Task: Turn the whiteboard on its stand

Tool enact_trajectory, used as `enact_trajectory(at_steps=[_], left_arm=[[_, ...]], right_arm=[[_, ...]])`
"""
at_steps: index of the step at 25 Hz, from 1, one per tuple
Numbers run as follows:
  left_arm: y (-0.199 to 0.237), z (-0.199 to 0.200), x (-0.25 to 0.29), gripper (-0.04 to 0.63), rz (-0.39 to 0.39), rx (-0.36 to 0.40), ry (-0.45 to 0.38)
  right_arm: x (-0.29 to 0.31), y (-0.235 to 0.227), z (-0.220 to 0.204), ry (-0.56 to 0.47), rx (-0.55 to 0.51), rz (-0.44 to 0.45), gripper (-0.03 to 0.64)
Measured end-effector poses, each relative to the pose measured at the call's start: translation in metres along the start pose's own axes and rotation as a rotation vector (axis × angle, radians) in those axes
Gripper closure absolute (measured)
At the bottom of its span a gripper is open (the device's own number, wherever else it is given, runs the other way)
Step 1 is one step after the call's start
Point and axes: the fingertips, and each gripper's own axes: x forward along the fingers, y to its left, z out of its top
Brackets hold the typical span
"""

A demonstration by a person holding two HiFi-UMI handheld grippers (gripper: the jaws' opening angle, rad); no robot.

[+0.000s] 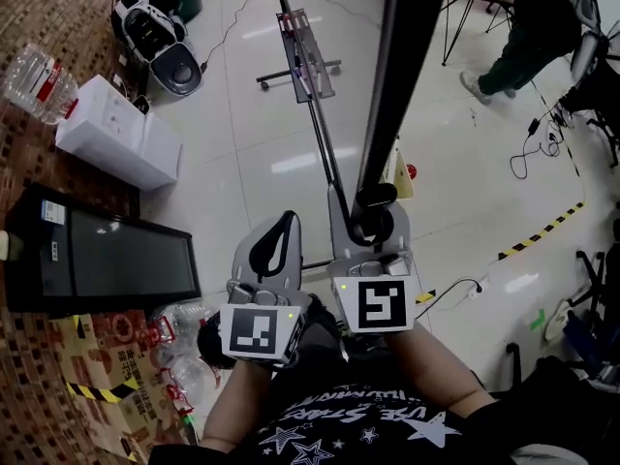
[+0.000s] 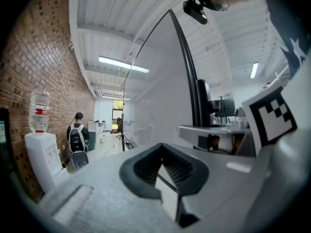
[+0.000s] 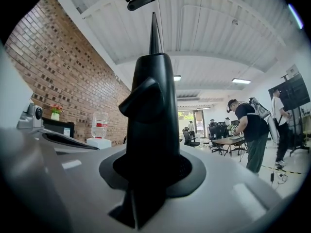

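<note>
Right gripper [image 1: 372, 223] [image 3: 153, 166]: jaws clamped on the black side frame of the whiteboard [image 1: 399, 66] [image 2: 155, 96] [image 3: 153, 101], pads pressing it from both sides. Left gripper [image 1: 273, 247] [image 2: 165, 171]: just beside the right one, on the board's left, jaws apart, nothing between them, not touching the board. The gripped frame edge stands upright; in the right gripper view it rises straight out of the jaws toward the ceiling. Head view has the board edge-on: long axis level, running away from the person toward the picture's top, slightly left. Its white face is toward the left gripper and the brick wall [image 2: 39, 57]. Stand [image 1: 302, 58]: wheeled foot on the tiled floor [image 1: 252, 153] farther along the board, with a thin dark rail running back from it toward the grippers. Left of the board, well apart: water dispenser [image 1: 116, 134] and a black screen [image 1: 116, 260] by the wall. Right, well apart: hazard tape [image 1: 544, 231] on the floor and a person [image 1: 528, 27] by a table.
</note>
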Motion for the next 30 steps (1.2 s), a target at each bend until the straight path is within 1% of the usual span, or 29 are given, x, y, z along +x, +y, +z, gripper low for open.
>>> enact_trajectory(at_steps=[5, 11, 13, 18, 21, 24, 27, 30], left_arm=[[-0.007, 0.001, -0.009, 0.589, 0.062, 0.012, 0.009], [-0.016, 0.013, -0.024, 0.589, 0.086, 0.022, -0.034], [-0.020, 0.011, -0.029, 0.590, 0.074, 0.021, -0.035], [-0.039, 0.000, -0.036, 0.589, 0.018, 0.003, -0.035], [-0.054, -0.002, -0.036, 0.589, -0.030, -0.005, -0.024], [-0.063, 0.000, -0.038, 0.589, -0.068, -0.010, -0.029], [-0.066, 0.003, -0.041, 0.589, -0.090, -0.026, -0.048], [-0.072, 0.004, -0.046, 0.590, -0.101, -0.037, -0.035]], right_arm=[[-0.026, 0.001, 0.001, -0.001, 0.012, -0.004, 0.485], [-0.053, 0.001, 0.004, 0.001, 0.018, -0.007, 0.483], [-0.061, 0.003, 0.003, 0.003, 0.018, -0.010, 0.483], [-0.084, 0.007, 0.004, 0.005, 0.022, -0.007, 0.483], [-0.099, 0.003, 0.003, 0.013, 0.022, -0.019, 0.485], [-0.110, 0.001, 0.004, 0.015, 0.009, -0.029, 0.486], [-0.115, 0.002, 0.004, 0.016, 0.004, -0.029, 0.488], [-0.118, 0.002, 0.003, 0.025, -0.007, -0.027, 0.486]])
